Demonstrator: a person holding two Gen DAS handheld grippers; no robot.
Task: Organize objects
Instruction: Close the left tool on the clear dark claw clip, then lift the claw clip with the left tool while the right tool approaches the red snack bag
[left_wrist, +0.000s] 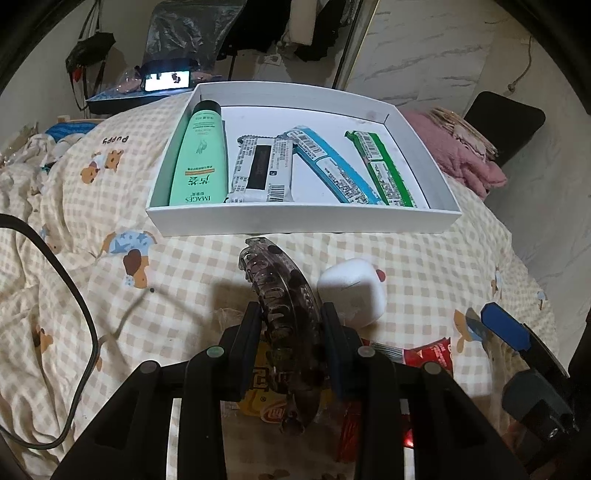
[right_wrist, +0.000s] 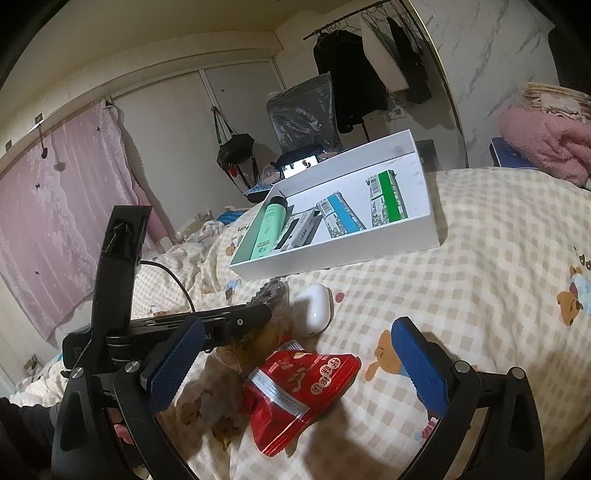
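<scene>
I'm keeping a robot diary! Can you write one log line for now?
left gripper: shut on translucent purple hair claw clip | right gripper: open, above red snack packet | white box: four items

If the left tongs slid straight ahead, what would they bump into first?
Probably the near wall of the white box. The left tongs, shut on the hair claw, point at it over bare quilt; depth is unclear.

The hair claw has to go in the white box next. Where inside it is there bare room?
In the white box, the widest bare floor lies along the far wall, beyond the packets. A smaller wedge opens between the blue packet and green packet. The left half is crowded: the green tube and grey packet lie side by side.
</scene>
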